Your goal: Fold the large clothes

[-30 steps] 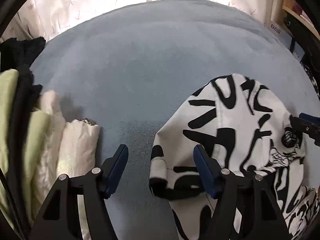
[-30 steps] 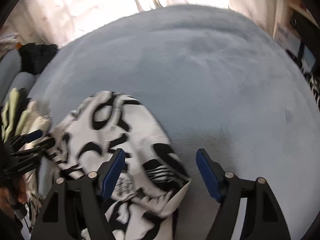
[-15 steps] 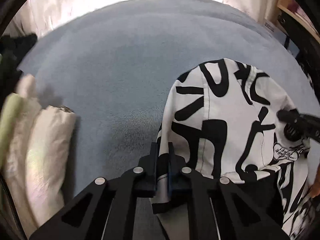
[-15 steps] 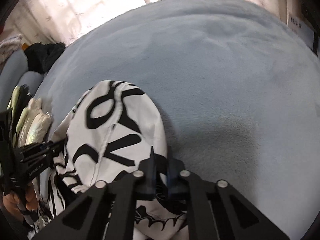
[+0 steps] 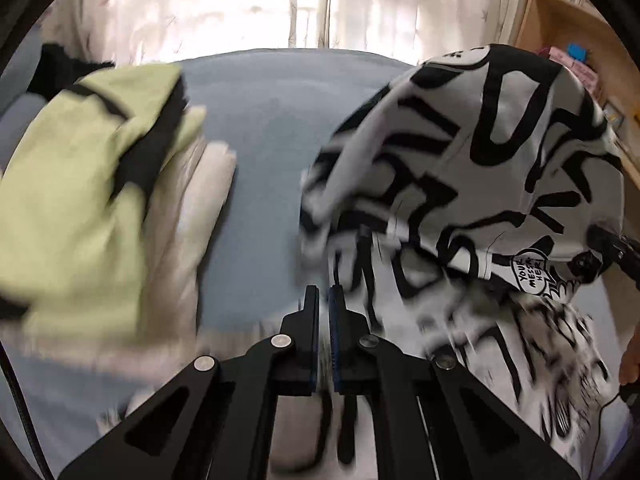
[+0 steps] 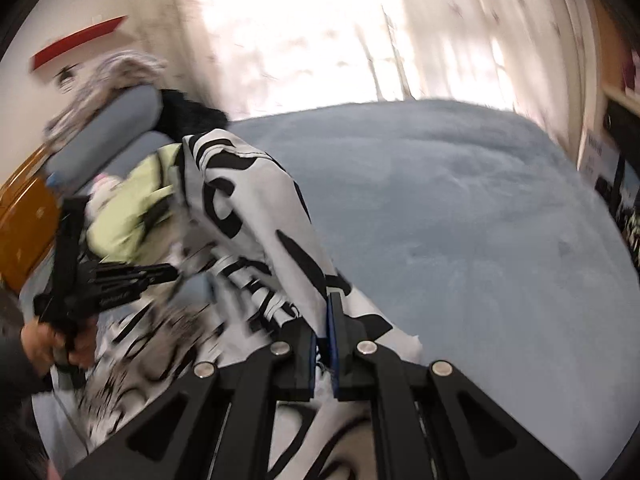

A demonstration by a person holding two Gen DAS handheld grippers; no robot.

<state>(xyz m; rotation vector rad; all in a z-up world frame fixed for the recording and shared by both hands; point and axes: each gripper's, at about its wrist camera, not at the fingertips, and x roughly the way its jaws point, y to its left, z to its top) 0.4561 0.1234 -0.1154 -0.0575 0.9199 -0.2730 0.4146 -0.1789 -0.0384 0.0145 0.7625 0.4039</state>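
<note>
Both grippers pinch the printed garment [image 6: 256, 216] above open blue bedspread [image 6: 460, 220].

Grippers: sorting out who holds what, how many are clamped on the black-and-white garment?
2: the left gripper and the right gripper each pinch an edge of the black-and-white garment, lifted over the blue bed.

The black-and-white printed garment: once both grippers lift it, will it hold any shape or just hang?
Probably just hang: the black-and-white printed garment drapes in loose folds between the right gripper and left gripper. It looks thin, likely light. Expect swinging; its lower part is blurred.
</note>
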